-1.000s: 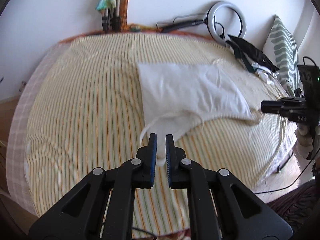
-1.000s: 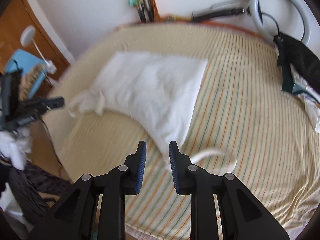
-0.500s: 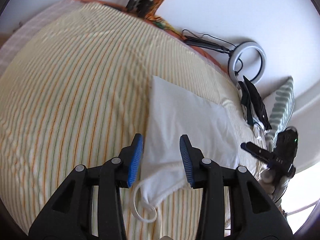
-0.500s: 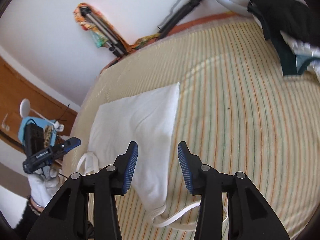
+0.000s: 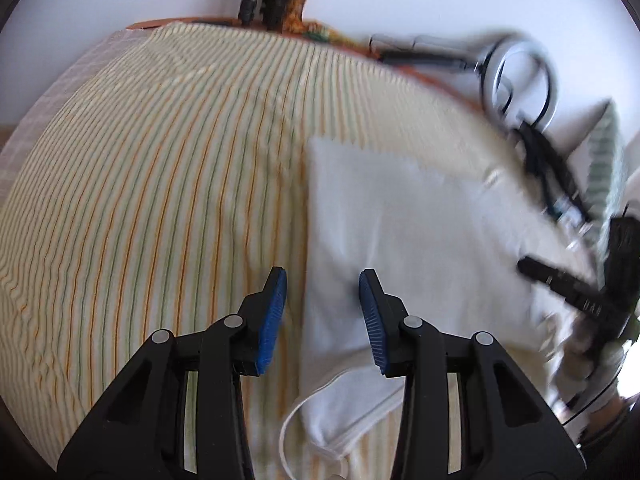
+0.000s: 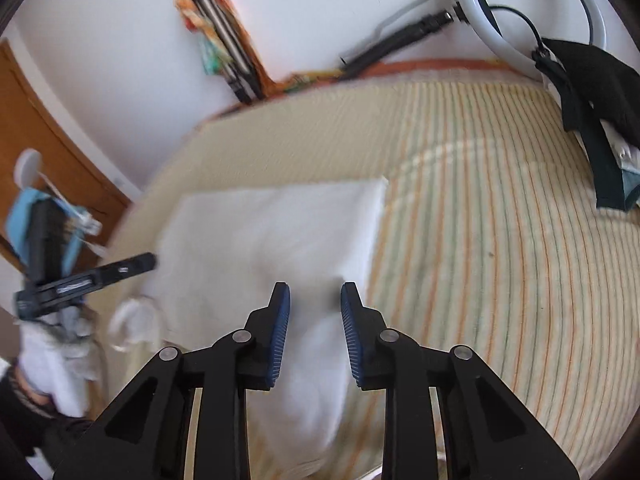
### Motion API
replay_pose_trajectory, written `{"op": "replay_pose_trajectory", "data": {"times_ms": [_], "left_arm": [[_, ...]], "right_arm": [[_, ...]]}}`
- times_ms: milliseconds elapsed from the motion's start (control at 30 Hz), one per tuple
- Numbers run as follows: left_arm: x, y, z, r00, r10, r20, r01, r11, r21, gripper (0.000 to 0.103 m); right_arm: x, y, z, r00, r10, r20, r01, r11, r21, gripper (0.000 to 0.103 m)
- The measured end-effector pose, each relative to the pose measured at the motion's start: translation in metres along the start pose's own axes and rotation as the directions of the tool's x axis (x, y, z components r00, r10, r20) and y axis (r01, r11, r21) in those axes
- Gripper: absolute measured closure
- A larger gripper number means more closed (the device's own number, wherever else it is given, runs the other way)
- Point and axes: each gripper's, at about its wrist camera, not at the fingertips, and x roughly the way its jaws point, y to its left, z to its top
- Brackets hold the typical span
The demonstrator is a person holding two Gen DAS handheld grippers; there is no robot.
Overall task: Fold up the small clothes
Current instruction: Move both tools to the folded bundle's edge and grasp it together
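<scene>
One white garment (image 5: 404,232), a small strappy top, lies flat on my striped bedsheet (image 5: 160,184), filling the centre and right of the left wrist view and the centre-left of the right wrist view (image 6: 276,236). Its thin shoulder straps (image 5: 296,412) loop out at the bottom of the left view; I count two strap ends there, though blur keeps me from being sure.

Grippers, two:
- My left gripper (image 5: 322,308), bottom centre of its own view, stands partly open. Its jaws have just been opening. The garment's left edge lies between the two blue pads (image 5: 274,316), but they do not press on it. Nothing held.
- My right gripper (image 6: 315,332), bottom centre of its own view, is also partly open, narrower than the left. Its jaws have just been closing. White cloth lies between the two pads (image 6: 279,332); I see gaps on both sides, so no grip.

Each gripper shows in the other's view, blurred: the right at the right edge (image 5: 560,280), the left at the left edge (image 6: 86,280), with one white-gloved hand (image 6: 56,356) beneath it.

Other items:
- One ring light (image 6: 532,16), upper right.
- One heap of dark clothing (image 6: 592,104), right edge.
- One bundle of poles against the wall (image 6: 224,44), upper left.
- One patterned pillow (image 5: 608,152), right edge of the left view.
</scene>
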Motion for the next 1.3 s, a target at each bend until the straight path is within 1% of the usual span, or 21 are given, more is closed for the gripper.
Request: {"op": "replay_pose_trajectory", "data": {"times_ms": [33, 100, 167, 200, 300, 367, 400, 433, 533, 667, 733, 800, 1000, 1133, 1167, 1200, 1233, 1300], "left_arm": [[-0.001, -0.002, -0.001, 1.000, 0.013, 0.009, -0.013, 1.000, 0.025, 0.064], [-0.003, -0.004, -0.002, 1.000, 0.026, 0.009, -0.026, 0.998, 0.052, 0.064], [-0.006, 0.002, -0.001, 1.000, 0.019, 0.013, -0.019, 0.999, 0.028, 0.065], [-0.009, 0.006, 0.001, 1.000, 0.002, 0.016, -0.002, 1.000, -0.001, 0.065], [-0.016, 0.018, 0.006, 0.997, -0.073, 0.027, 0.074, 0.995, -0.073, 0.065], [-0.016, 0.023, 0.009, 0.994, -0.110, 0.023, 0.112, 0.988, -0.108, 0.064], [-0.014, 0.029, 0.010, 0.989, -0.145, 0.016, 0.146, 0.979, -0.145, 0.064], [-0.011, 0.033, 0.011, 0.985, -0.174, 0.007, 0.173, 0.969, -0.179, 0.064], [0.000, 0.043, 0.013, 0.965, -0.260, -0.022, 0.246, 0.934, -0.259, 0.065], [0.008, 0.045, 0.017, 0.958, -0.286, -0.032, 0.266, 0.922, -0.282, 0.065], [0.011, 0.047, 0.020, 0.951, -0.308, -0.031, 0.285, 0.909, -0.304, 0.065], [0.014, 0.047, 0.022, 0.948, -0.316, -0.028, 0.293, 0.904, -0.310, 0.065], [0.021, 0.039, 0.028, 0.946, -0.324, -0.024, 0.303, 0.906, -0.296, 0.065], [0.026, 0.034, 0.031, 0.950, -0.310, -0.023, 0.292, 0.914, -0.283, 0.075], [0.027, 0.034, 0.031, 0.950, -0.310, -0.024, 0.291, 0.914, -0.284, 0.078], [0.029, 0.033, 0.032, 0.952, -0.306, -0.026, 0.286, 0.915, -0.285, 0.080], [0.029, 0.032, 0.032, 0.955, -0.296, -0.026, 0.277, 0.919, -0.279, 0.085], [0.028, 0.028, 0.031, 0.963, -0.269, -0.026, 0.255, 0.935, -0.249, 0.090]], "right_arm": [[0.001, -0.006, -0.002, 1.000, -0.009, -0.005, 0.009, 1.000, -0.003, 0.081], [-0.001, -0.010, -0.001, 1.000, 0.002, -0.008, -0.002, 1.000, 0.016, 0.082], [-0.009, -0.015, -0.002, 1.000, -0.020, -0.002, 0.020, 0.999, 0.032, 0.081], [-0.012, -0.018, -0.003, 1.000, -0.015, 0.002, 0.015, 0.999, 0.048, 0.075], [-0.021, -0.034, -0.005, 0.995, 0.101, 0.003, -0.101, 0.984, 0.144, 0.074], [-0.026, -0.042, -0.007, 0.990, 0.137, 0.013, -0.137, 0.974, 0.180, 0.074], [-0.028, -0.046, -0.008, 0.991, 0.130, 0.026, -0.132, 0.971, 0.197, 0.074], [-0.027, -0.053, -0.009, 0.984, 0.173, 0.028, -0.175, 0.957, 0.229, 0.074], [-0.024, -0.063, -0.012, 0.967, 0.251, 0.031, -0.249, 0.922, 0.296, 0.074], [-0.015, -0.066, -0.017, 0.958, 0.286, 0.004, -0.272, 0.905, 0.327, 0.074], [-0.007, -0.066, -0.019, 0.949, 0.314, -0.004, -0.294, 0.892, 0.345, 0.074], [-0.004, -0.066, -0.020, 0.943, 0.333, 0.003, -0.313, 0.883, 0.349, 0.074], [0.004, -0.065, -0.016, 0.933, 0.358, 0.019, -0.341, 0.868, 0.360, 0.074], [0.010, -0.060, -0.012, 0.929, 0.369, 0.027, -0.353, 0.861, 0.366, 0.074], [0.012, -0.057, -0.011, 0.930, 0.368, 0.025, -0.352, 0.864, 0.359, 0.074], [0.013, -0.054, -0.010, 0.931, 0.364, 0.022, -0.348, 0.869, 0.352, 0.076], [0.015, -0.050, -0.009, 0.935, 0.355, 0.015, -0.339, 0.878, 0.338, 0.078], [0.018, -0.043, -0.007, 0.944, 0.330, -0.001, -0.314, 0.897, 0.311, 0.088]]}}
